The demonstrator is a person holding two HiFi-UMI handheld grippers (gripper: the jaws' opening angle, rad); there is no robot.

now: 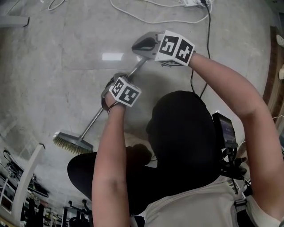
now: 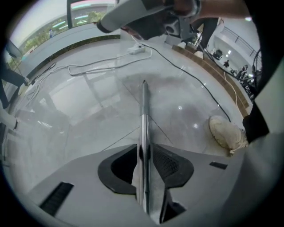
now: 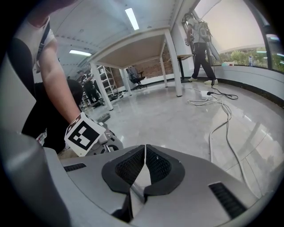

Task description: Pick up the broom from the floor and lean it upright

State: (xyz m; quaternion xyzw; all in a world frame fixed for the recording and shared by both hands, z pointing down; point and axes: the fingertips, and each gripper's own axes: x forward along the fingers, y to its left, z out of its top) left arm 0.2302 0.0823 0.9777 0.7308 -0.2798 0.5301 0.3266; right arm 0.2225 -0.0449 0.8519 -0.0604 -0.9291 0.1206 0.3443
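Observation:
The broom lies tilted, its bristle head on the floor at the lower left and its metal handle rising up and right. My left gripper is at mid-handle and points steeply down. In the left gripper view the handle runs between the pads of this gripper, which stand slightly apart from it. My right gripper is at the handle's upper end. In the right gripper view its tips meet, closed round the handle just behind them.
White cables and a power strip lie on the grey floor ahead. My shoe stands close by on the right. A white table and a standing person are farther off. A white frame stands at the lower left.

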